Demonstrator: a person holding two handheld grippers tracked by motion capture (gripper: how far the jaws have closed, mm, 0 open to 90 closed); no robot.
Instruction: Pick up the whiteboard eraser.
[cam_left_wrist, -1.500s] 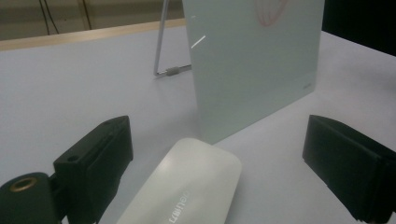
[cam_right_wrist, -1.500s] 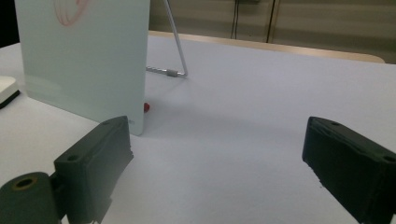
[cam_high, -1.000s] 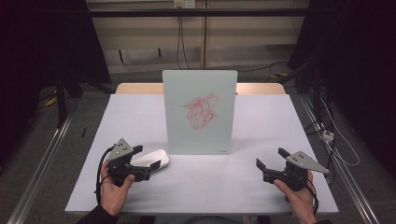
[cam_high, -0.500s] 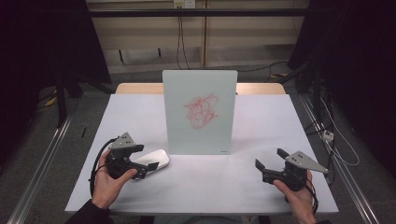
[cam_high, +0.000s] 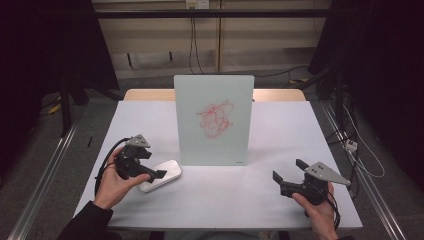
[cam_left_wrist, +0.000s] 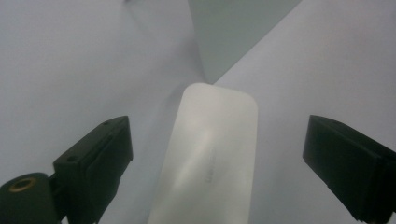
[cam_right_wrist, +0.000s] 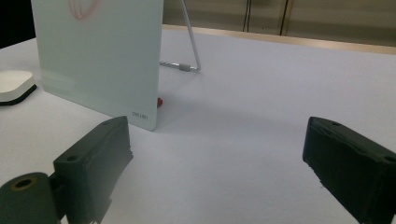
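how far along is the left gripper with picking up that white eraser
Early. Done: the left gripper is lined up at the white eraser, which lies between its open jaws, untouched. In hand: nothing gripped yet. Left: closing on the eraser and lifting it; the red scribble on the whiteboard remains unwiped. The right gripper is open, idle.

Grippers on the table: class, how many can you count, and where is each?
2. The left gripper is over the white eraser near the board; the right gripper is at the table's right front.
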